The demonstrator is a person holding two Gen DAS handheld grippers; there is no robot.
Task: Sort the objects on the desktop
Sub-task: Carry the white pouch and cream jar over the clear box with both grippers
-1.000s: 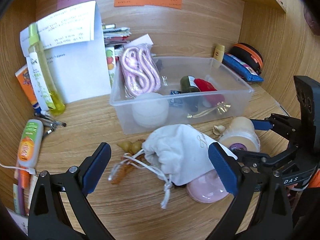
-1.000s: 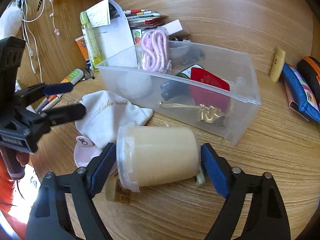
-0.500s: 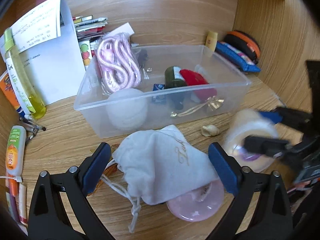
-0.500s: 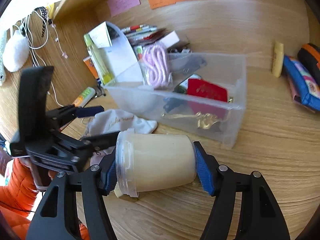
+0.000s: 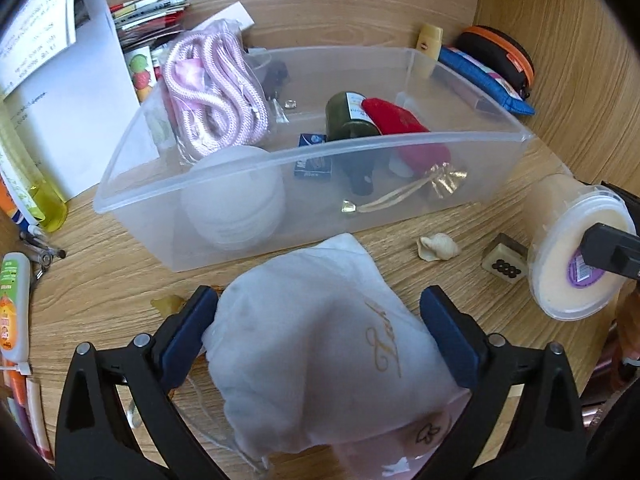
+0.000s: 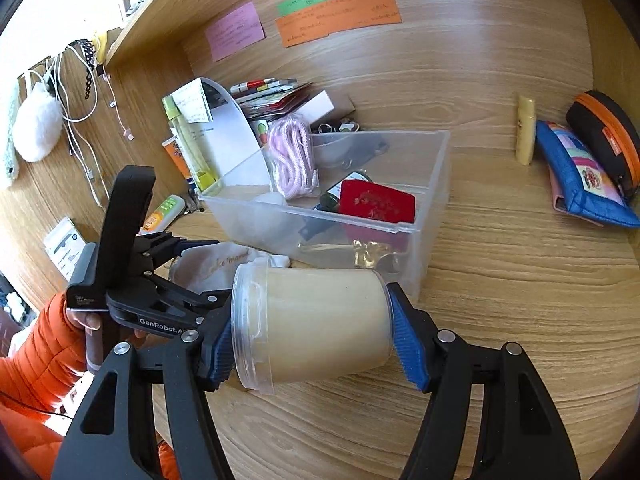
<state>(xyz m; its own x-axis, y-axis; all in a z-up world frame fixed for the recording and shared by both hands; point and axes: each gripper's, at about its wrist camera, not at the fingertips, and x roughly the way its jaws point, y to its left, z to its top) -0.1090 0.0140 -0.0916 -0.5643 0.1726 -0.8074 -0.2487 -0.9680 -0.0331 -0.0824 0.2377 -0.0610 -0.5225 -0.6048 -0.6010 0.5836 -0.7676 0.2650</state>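
My right gripper (image 6: 312,340) is shut on a cream-filled clear plastic jar (image 6: 316,322), held on its side above the desk; the jar also shows in the left wrist view (image 5: 576,248). My left gripper (image 5: 320,328) is open, with its fingers on either side of a white drawstring pouch (image 5: 332,360) that lies over a pink round case (image 5: 420,452). The clear plastic bin (image 5: 400,144) stands just beyond, holding a pink rope, a red pouch, a dark bottle and a white round box.
A small shell (image 5: 438,246) and a mahjong tile (image 5: 504,264) lie on the desk between pouch and jar. A blue pouch (image 6: 580,176) and an orange-trimmed case (image 6: 604,140) lie at the back right. Bottles, pens and papers crowd the left.
My right gripper closed on the jar and lifted it off the desk. My left gripper moved forward over the white pouch, which now sits between its fingers.
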